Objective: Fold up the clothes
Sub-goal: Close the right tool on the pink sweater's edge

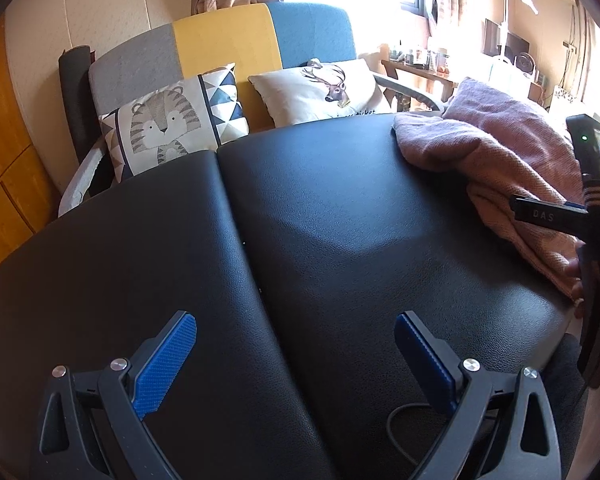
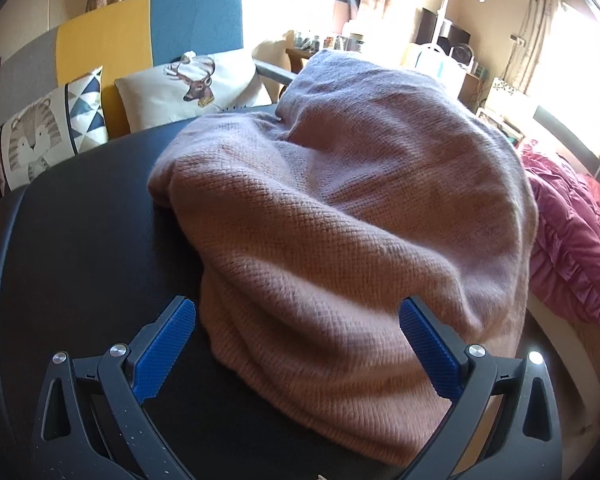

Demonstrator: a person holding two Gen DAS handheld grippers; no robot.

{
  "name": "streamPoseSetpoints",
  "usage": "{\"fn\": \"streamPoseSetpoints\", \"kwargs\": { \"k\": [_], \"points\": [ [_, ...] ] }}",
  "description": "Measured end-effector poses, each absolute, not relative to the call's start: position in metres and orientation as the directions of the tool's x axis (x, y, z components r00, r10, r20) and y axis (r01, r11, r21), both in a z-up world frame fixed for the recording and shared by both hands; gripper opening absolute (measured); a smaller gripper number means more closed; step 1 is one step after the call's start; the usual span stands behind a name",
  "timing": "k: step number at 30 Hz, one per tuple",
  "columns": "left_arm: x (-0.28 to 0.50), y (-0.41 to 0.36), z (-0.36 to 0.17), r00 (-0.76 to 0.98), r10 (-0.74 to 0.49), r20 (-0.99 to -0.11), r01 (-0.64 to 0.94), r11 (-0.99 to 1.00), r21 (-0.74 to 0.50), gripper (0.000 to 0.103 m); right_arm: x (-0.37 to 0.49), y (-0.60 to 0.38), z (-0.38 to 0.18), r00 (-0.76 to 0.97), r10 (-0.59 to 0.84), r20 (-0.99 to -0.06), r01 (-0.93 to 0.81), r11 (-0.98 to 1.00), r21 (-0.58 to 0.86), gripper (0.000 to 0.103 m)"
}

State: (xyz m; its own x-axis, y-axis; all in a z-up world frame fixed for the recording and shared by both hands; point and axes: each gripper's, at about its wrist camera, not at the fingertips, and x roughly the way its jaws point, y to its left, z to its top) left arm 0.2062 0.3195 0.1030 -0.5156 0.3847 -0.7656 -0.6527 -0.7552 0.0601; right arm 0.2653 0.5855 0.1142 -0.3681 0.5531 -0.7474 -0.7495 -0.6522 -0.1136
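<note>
From the left wrist, the left gripper (image 1: 296,322) hovers spread wide over the bare black table (image 1: 320,220) with the pink knit sweater (image 1: 496,160) heaped at its right edge, while the right wrist shows the right gripper (image 2: 298,310) released, its fingers straddling that sweater's near edge.

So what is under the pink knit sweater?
The pink knit sweater lies bunched on the black padded table, whose surface shows bare around it. Whatever lies beneath the heap itself is covered and cannot be seen.
</note>
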Motion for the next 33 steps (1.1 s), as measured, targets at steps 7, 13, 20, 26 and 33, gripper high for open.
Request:
{"fn": "streamPoseSetpoints", "kwargs": {
  "k": [7,13,20,26,33],
  "points": [
    [0.205,0.317,0.100,-0.521,0.369,-0.769,-0.644,-0.761,0.071,0.101,0.248,0.622,0.088,-0.338,0.499,-0.798,-0.722,-0.681,-0.120,0.103],
    [0.206,0.319,0.093,-0.512,0.353,-0.783,-0.634,-0.771,0.067,0.101,0.243,0.638,0.073,-0.368,0.402,-0.839,-0.713,-0.701,-0.023,0.103],
    [0.206,0.319,0.090,-0.509,0.352,-0.785,-0.637,-0.768,0.068,0.101,0.245,0.639,0.061,-0.385,0.357,-0.851,-0.709,-0.704,0.025,0.103],
    [0.203,0.314,0.086,-0.500,0.347,-0.793,-0.629,-0.776,0.056,0.101,0.247,0.635,0.061,-0.399,0.351,-0.847,-0.707,-0.706,0.040,0.102],
    [0.198,0.308,0.081,-0.492,0.335,-0.803,-0.609,-0.792,0.043,0.101,0.250,0.616,0.066,-0.450,0.362,-0.817,-0.676,-0.735,0.047,0.065]
  ]
}}
